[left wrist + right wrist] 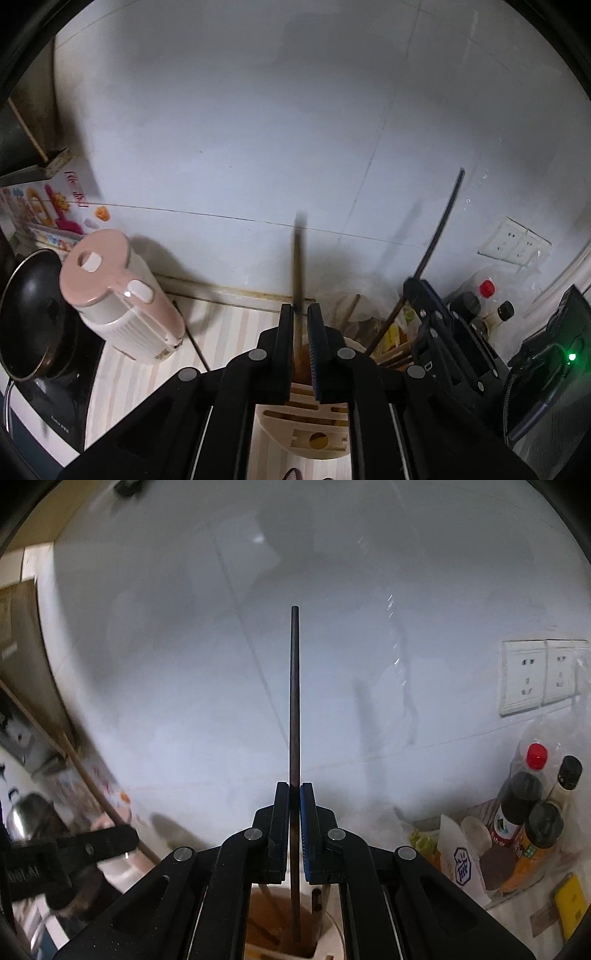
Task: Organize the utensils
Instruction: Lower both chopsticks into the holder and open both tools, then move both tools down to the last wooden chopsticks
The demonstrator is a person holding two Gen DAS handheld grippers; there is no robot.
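A pale tiled wall (258, 129) fills the background, with a striped desk (229, 332) below it. On the left of the desk stand a pink-lidded kettle (122, 295) and, beside it, a dark frying pan (33, 317). To the right, against the wall, is a cluster of bottles (532, 812), one with a red cap, under a double wall socket (543, 675).

The left gripper (301, 317) has its fingers clenched on a brown chopstick (298, 266), which rises blurred between them and points up toward the wall. Just below this gripper is a cream utensil holder (306, 432) with slots in its top; more chopsticks (384, 328) lean out of its far compartment, behind the fingers.

The right gripper (294, 794) grasps a dark chopstick (294, 701), its fingers pressed on the stick's lower part. That stick stands straight up along the middle of the right wrist view, its top end well above the fingers. Its bottom end reaches down into the holder's round, brown-lined cup (284, 923), where other sticks also stand. In the left wrist view the same dark stick slants up to the right from the right gripper, which sits beside the left one, over the holder.
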